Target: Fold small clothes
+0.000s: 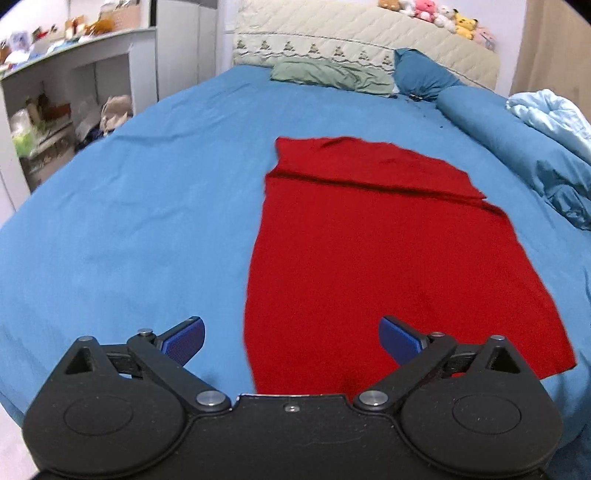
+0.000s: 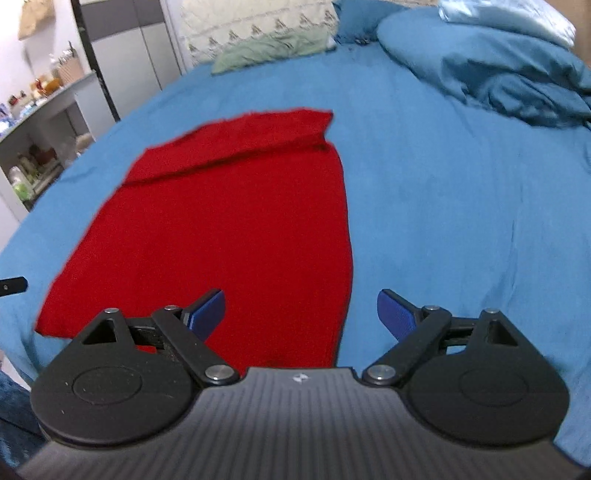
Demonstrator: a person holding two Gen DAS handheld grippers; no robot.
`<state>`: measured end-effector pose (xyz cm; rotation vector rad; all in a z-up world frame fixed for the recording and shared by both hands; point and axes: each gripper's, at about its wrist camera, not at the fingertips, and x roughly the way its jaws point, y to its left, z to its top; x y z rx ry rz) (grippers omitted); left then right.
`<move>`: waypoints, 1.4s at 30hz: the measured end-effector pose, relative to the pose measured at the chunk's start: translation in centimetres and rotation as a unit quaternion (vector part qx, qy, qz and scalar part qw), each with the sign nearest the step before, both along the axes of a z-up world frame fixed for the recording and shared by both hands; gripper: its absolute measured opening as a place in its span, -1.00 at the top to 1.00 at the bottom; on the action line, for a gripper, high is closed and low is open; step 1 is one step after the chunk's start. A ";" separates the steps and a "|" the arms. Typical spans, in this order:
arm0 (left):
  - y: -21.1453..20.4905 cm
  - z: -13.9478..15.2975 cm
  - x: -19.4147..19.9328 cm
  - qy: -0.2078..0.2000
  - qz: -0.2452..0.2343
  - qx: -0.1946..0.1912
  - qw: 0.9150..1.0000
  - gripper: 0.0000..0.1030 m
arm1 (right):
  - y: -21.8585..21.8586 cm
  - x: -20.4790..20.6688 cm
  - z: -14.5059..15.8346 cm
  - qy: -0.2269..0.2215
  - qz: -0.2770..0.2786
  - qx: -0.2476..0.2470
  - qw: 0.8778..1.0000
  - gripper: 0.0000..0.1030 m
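A red garment [image 1: 369, 251] lies flat on the blue bed sheet [image 1: 129, 229], with its far end folded over along a crease. My left gripper [image 1: 291, 339] is open and empty above the garment's near left corner. The garment also shows in the right wrist view [image 2: 221, 229]. My right gripper [image 2: 301, 314] is open and empty above its near right edge. A bit of the left gripper [image 2: 13, 286] shows at the left edge of the right wrist view.
A green pillow [image 1: 332, 75] and a blue pillow [image 1: 421, 75] lie at the quilted headboard [image 1: 351, 33]. A rolled blue duvet [image 1: 524, 147] lies along the right side. Cluttered grey shelves [image 1: 66, 99] stand left of the bed.
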<state>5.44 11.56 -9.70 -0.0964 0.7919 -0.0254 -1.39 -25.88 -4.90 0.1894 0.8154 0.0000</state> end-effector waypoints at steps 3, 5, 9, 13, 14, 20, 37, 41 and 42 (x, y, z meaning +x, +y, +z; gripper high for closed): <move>1.0 -2.0 0.2 0.013 0.013 -0.018 1.000 -0.82 | 0.8 -0.4 -2.1 0.009 -0.023 -0.009 1.000 -0.97; 1.3 -2.9 0.0 0.017 0.018 -0.019 1.000 -0.79 | 0.8 -0.6 -3.2 0.014 -0.036 -0.005 0.999 -0.87; 1.4 -5.0 -0.3 0.026 0.017 -0.013 0.999 -0.53 | 1.2 0.0 -4.9 0.039 -0.034 -0.019 0.998 -0.65; 1.0 -5.5 -0.4 0.022 0.011 0.005 1.000 -0.49 | 1.0 0.5 -6.4 0.062 -0.043 -0.021 0.997 -0.51; 1.0 -5.5 -0.4 0.023 0.009 0.007 1.000 -0.46 | 1.1 0.6 -6.7 0.065 -0.042 -0.024 0.997 -0.50; 0.0 -5.7 -0.5 0.026 -0.004 0.018 0.999 0.00 | 1.9 0.6 -7.1 0.060 -0.015 -0.028 0.998 0.02; -0.9 4.9 2.3 -0.051 0.010 -0.011 0.999 0.89 | -2.3 1.8 1.6 -0.032 -0.030 0.102 0.994 0.61; -0.9 9.3 8.0 -0.099 0.010 -0.025 0.995 0.89 | -4.0 7.2 6.5 -0.083 -0.023 0.131 0.988 0.61; -1.0 10.3 10.1 -0.112 0.011 -0.022 0.993 0.89 | -4.4 9.3 7.5 -0.094 -0.021 0.139 0.986 0.61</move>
